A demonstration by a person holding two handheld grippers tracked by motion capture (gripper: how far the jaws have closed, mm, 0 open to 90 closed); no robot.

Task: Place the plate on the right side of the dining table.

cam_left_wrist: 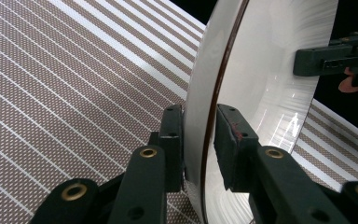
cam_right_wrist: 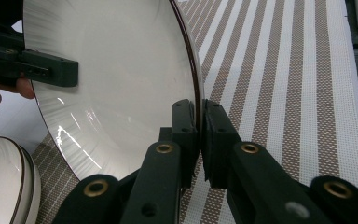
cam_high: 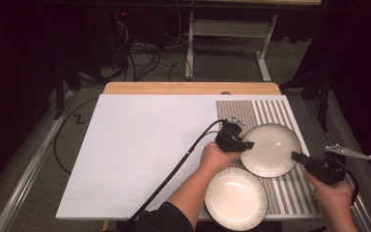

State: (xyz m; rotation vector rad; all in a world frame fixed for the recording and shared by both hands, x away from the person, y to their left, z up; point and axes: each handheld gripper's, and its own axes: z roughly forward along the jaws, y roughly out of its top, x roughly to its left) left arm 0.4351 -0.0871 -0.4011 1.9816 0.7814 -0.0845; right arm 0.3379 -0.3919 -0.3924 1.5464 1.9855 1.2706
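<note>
Plate spans between my two hand-held grippers: left one pinches its near-left rim, right one its opposite rim. Second plate lies just nearer me.

black gripper arms, brass-ringed screws, trailing black cable, dark sleeve.

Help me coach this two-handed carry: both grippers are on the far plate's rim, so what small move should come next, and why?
Probably lift it level, both hands together. The left gripper and right gripper each pinch opposite edges of the far plate, which sits over the striped mat. A second plate lies close by, so rising straight up should avoid clipping it.
</note>
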